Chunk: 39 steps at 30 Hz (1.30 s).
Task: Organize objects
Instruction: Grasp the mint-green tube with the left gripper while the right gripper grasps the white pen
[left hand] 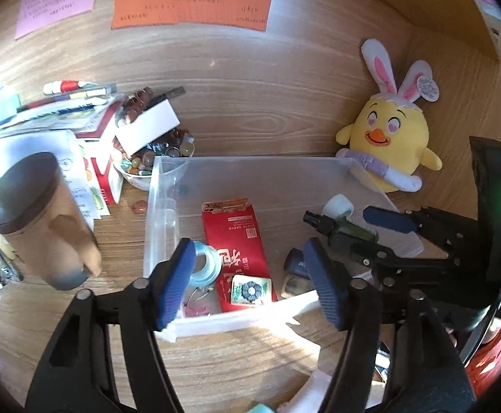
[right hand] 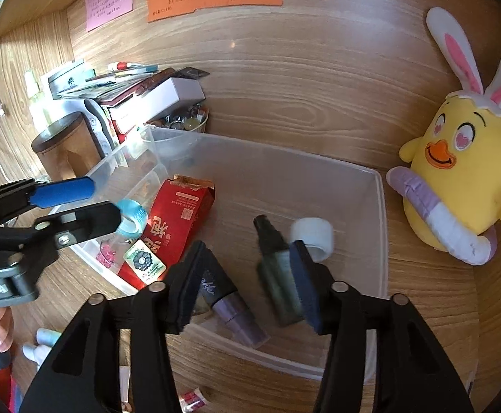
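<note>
Clear plastic bin (right hand: 381, 213), both claws over it.
Left claw (left hand: 250, 285) gapes, empty; right claw (right hand: 247, 282) parted around the green bottle (right hand: 278, 275), not gripping.

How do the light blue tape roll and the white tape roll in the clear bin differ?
The light blue tape roll is translucent blue; the white tape roll is opaque white. The blue one lies at the bin's left end beside the red packet; the white one lies towards the right, next to the dark green spray bottle. Both are rolls lying loose inside the clear bin, and neither is gripped.
</note>
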Each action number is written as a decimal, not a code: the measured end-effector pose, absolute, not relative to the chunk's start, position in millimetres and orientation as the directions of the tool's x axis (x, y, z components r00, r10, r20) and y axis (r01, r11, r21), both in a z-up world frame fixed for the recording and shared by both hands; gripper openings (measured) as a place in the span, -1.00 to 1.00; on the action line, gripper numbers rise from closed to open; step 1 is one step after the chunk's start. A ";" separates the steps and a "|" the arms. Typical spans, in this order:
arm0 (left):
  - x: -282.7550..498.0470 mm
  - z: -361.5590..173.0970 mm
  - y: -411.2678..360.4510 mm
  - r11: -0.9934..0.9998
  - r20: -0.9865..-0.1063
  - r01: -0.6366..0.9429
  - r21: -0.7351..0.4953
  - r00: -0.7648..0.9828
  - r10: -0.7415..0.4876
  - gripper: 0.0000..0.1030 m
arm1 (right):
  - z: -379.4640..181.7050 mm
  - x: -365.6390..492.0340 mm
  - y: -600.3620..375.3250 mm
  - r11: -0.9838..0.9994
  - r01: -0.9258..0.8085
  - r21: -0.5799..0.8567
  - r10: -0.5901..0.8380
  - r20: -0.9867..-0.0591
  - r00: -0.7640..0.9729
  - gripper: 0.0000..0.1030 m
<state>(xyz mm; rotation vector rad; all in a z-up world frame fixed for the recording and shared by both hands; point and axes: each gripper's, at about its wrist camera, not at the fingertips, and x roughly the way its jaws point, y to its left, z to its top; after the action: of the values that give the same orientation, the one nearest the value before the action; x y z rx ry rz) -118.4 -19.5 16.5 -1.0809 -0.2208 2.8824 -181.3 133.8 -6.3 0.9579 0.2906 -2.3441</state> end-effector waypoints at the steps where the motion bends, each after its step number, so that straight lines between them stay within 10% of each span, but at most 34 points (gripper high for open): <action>1: -114.8 17.7 -20.2 -0.989 -0.647 0.000 -0.149 -0.756 0.098 0.48 | -4.1 -179.0 135.6 -0.806 0.592 0.021 -0.440 -0.690 -0.574 0.04; 11: -69.0 17.1 -36.4 -0.993 -0.651 0.016 -0.113 -0.756 0.062 0.81 | 15.6 -139.8 152.5 -0.794 0.608 -0.011 -0.464 -0.635 -0.618 0.50; 39: -13.6 -55.4 -33.8 -0.997 -0.803 -0.065 -0.035 -0.593 0.067 0.82 | -43.0 -71.9 200.0 -0.807 0.588 0.051 -0.436 -0.723 -0.536 0.53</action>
<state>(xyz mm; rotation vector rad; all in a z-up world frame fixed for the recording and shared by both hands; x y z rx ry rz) -13.6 -33.8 -55.4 -1.3810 -0.0030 2.7392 -71.9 200.0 -43.0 1.0162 0.2648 -2.3180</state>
